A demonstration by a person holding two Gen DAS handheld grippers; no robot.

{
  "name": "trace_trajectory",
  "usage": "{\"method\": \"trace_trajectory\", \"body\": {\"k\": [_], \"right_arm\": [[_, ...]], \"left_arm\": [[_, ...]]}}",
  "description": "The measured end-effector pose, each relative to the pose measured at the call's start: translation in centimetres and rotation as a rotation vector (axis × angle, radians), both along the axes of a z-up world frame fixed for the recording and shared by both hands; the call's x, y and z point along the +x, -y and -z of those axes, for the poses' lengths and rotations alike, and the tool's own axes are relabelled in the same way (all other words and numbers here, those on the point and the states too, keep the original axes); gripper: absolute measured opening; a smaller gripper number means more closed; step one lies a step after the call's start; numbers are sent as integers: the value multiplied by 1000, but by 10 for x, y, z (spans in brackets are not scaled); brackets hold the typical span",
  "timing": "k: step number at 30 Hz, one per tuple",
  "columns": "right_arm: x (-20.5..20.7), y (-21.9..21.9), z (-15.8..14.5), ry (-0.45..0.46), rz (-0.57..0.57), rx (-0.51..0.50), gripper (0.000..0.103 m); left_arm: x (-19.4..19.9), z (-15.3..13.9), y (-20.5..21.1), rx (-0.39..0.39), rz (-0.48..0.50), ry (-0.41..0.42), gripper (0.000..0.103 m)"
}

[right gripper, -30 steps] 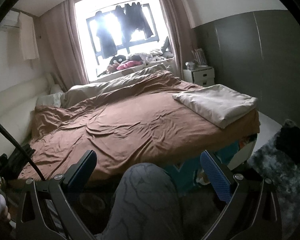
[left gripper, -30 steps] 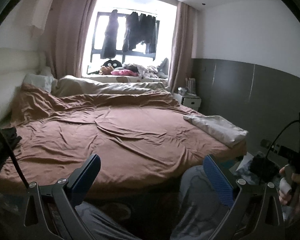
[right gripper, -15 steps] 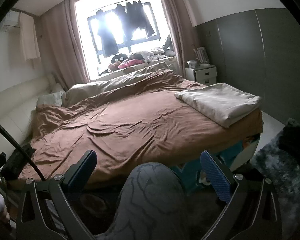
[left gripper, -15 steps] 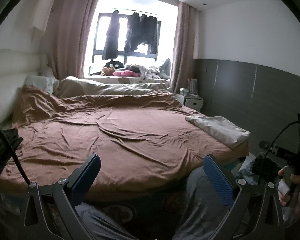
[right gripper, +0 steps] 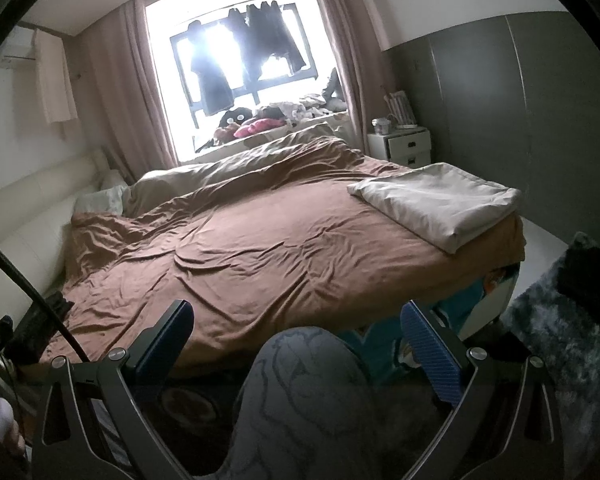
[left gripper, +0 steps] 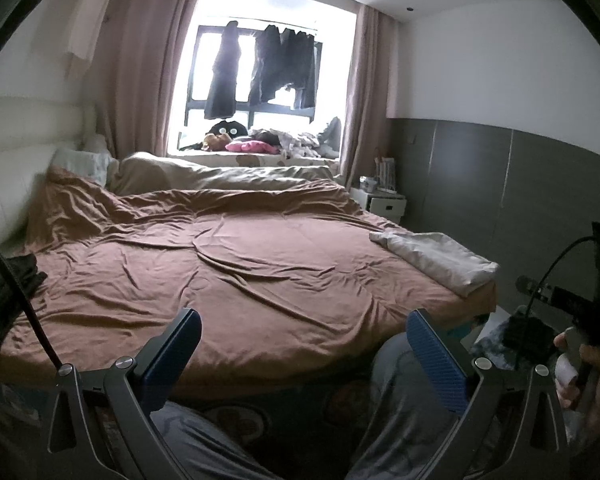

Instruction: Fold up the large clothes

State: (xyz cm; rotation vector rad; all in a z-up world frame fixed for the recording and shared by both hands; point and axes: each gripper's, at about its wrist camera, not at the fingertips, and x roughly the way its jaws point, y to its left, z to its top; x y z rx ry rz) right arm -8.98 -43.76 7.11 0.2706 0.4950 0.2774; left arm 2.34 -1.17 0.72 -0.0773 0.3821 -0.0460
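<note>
Both the left gripper (left gripper: pixel 300 342) and right gripper (right gripper: pixel 296 334) have jaws wide apart, holding nothing. Beyond them spreads the brown duvet (left gripper: pixel 236 264); a folded beige cloth (right gripper: pixel 440 204) lies ahead-right.

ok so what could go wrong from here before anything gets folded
1. Both grippers, left and right, are open and empty, low by the person's knee, short of the bed; a blind reach may pinch the brown duvet instead.
2. The dark garment sits at the bed's left edge beside the trailing cable, which might snag it.
3. The folded beige cloth lies near the corner and could slide off.
</note>
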Motion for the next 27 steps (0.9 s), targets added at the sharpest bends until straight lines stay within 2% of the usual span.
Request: {"method": "trace_trajectory", "body": {"k": [27], "right_arm": [[3, -6, 2, -18, -12, 1, 103]], "left_arm": [[-3, 4, 2, 9, -21, -14, 103]]}}
